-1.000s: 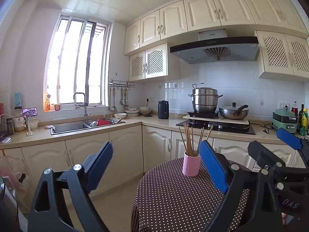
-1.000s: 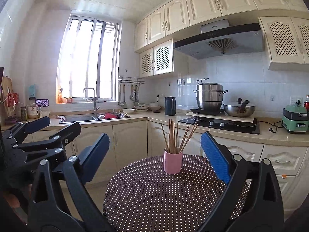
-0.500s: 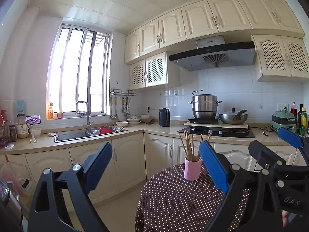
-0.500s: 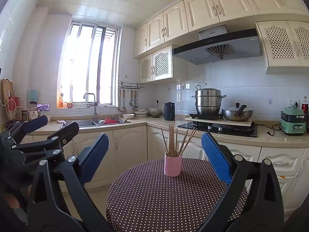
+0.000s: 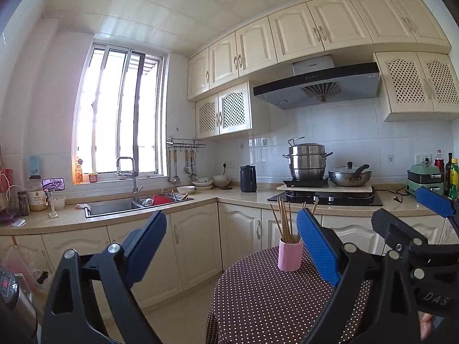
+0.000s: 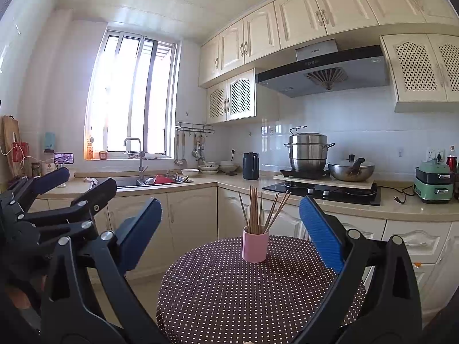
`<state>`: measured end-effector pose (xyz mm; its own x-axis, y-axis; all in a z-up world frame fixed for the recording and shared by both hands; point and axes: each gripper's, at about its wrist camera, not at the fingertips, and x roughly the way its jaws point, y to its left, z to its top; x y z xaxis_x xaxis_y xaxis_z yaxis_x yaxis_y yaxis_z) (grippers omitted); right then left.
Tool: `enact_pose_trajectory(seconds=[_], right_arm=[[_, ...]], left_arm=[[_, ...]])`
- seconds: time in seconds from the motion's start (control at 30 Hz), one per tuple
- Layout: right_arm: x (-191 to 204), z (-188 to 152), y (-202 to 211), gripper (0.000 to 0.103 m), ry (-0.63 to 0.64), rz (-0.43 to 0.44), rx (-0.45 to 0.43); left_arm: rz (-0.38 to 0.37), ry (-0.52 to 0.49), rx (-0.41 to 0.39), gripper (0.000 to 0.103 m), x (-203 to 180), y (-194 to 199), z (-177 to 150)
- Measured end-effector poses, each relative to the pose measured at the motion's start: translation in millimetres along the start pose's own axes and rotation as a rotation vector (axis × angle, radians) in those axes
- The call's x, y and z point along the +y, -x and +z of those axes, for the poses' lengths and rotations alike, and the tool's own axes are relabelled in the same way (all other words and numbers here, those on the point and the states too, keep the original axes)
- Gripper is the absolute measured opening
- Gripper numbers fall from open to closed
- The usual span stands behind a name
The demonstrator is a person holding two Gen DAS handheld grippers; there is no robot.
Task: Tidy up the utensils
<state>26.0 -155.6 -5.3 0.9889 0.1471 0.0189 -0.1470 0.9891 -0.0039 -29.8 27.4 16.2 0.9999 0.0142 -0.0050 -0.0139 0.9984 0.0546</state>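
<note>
Currently logged, item by item, as I see it from my station.

Item one: pink cup (image 6: 255, 246), a small straight-walled cylinder, standing upright on the round worktop (image 6: 229, 301) with its dotted brown cloth. It sits centre frame in the right wrist view, right of centre in the left wrist view (image 5: 290, 254). I judge it light and top-heavy with its load, so a sideways knock could tip it.

Item two: chopsticks (image 6: 258, 212), a bundle of thin brown sticks standing in the cup, most upright, a few fanned out to the right. I judge them light, stiff and smooth, prone to slipping or scissoring in a pinch. My preferred hold is on the bare upper shafts, well above the cup rim, taking one or a pair at a time.

Item three: left hand-held gripper (image 5: 229, 246), blue pads spread wide, nothing between them, lower frame, short of the cup.

Item four: right hand-held gripper (image 6: 229, 229), likewise wide and empty, the cup framed between its pads but farther off.

Item five: background kitchen counter with sink (image 5: 137, 205) at centre left and steamer pot (image 5: 307, 162) at right, well apart from the worktop.
</note>
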Motion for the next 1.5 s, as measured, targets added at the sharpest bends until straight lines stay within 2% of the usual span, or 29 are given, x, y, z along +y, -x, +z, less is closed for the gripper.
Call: enact_pose_trajectory(seconds=[1.5], right_arm=[[2.0, 0.1, 3.1, 0.095, -0.001, -0.001, 0.003]], left_arm=[[0.004, -0.001, 0.006, 0.09, 0.2, -3.8, -1.2]])
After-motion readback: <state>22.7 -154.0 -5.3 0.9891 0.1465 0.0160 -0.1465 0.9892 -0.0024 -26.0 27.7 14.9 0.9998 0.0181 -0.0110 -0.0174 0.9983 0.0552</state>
